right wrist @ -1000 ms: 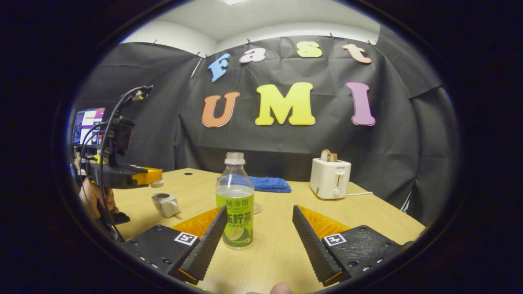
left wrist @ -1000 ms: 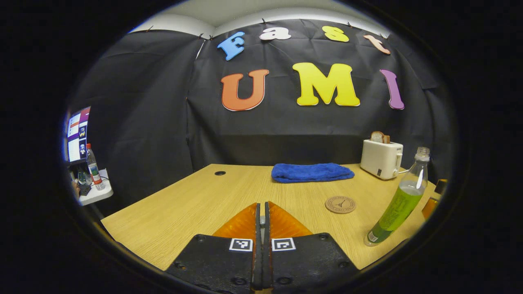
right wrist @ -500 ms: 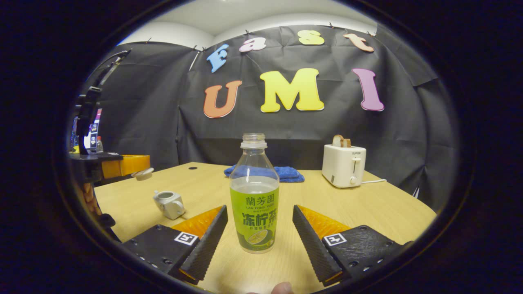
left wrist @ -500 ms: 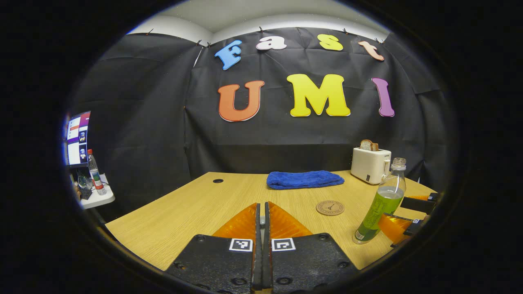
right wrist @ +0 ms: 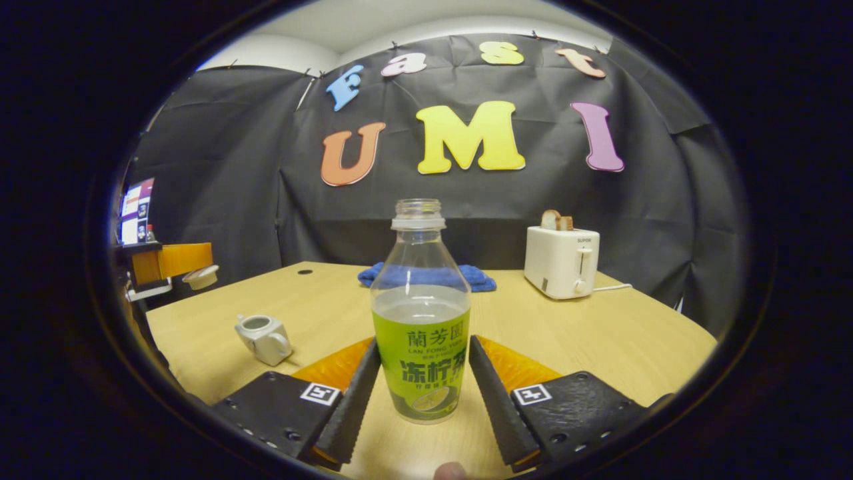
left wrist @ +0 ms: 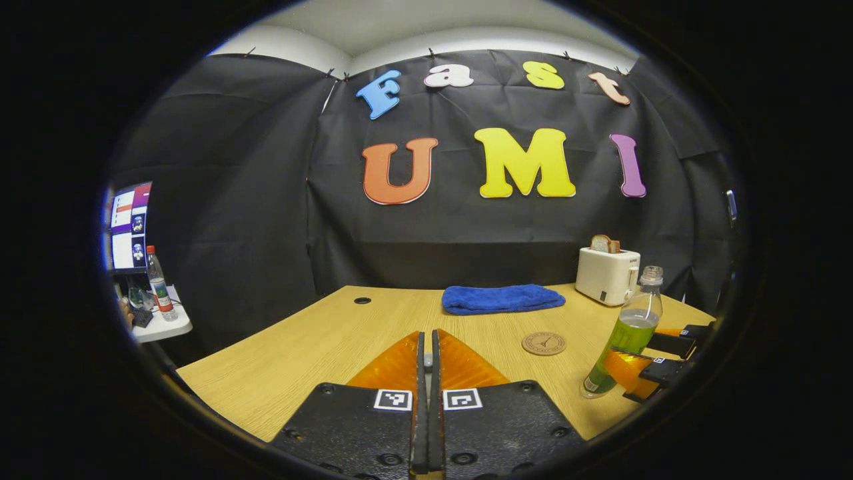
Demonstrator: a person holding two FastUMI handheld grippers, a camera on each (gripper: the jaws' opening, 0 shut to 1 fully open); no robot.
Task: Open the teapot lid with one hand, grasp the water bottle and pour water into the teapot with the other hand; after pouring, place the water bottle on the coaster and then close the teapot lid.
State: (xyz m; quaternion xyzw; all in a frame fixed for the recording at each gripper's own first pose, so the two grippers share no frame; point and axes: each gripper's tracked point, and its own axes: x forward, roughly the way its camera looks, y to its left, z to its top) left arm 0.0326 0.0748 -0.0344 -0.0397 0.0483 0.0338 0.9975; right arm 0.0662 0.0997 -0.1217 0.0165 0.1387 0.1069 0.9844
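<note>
An uncapped water bottle (right wrist: 420, 320) with a green label and some liquid stands upright on the wooden table (right wrist: 600, 333). My right gripper (right wrist: 424, 343) has a finger against each side of its label, shut on it. The left gripper view has the same bottle (left wrist: 626, 337) at the far right, with the right gripper (left wrist: 656, 363) around it. The small white teapot (right wrist: 263, 339) sits uncovered at the left. My left gripper (left wrist: 426, 337) is shut; the right gripper view shows it (right wrist: 174, 260) raised at the far left, gripping the white lid (right wrist: 200, 277). A round coaster (left wrist: 544, 343) lies left of the bottle.
A folded blue towel (left wrist: 501, 298) lies at the back of the table. A white toaster (right wrist: 561, 261) with bread in it stands at the back right, its cord trailing right. Beyond the table's left edge is a side table (left wrist: 160, 327) with a bottle and a monitor.
My right gripper moved up to the bottle and its fingers closed from wide apart onto the bottle's sides. The left gripper stayed shut on the lid and drifted left in the right gripper view.
</note>
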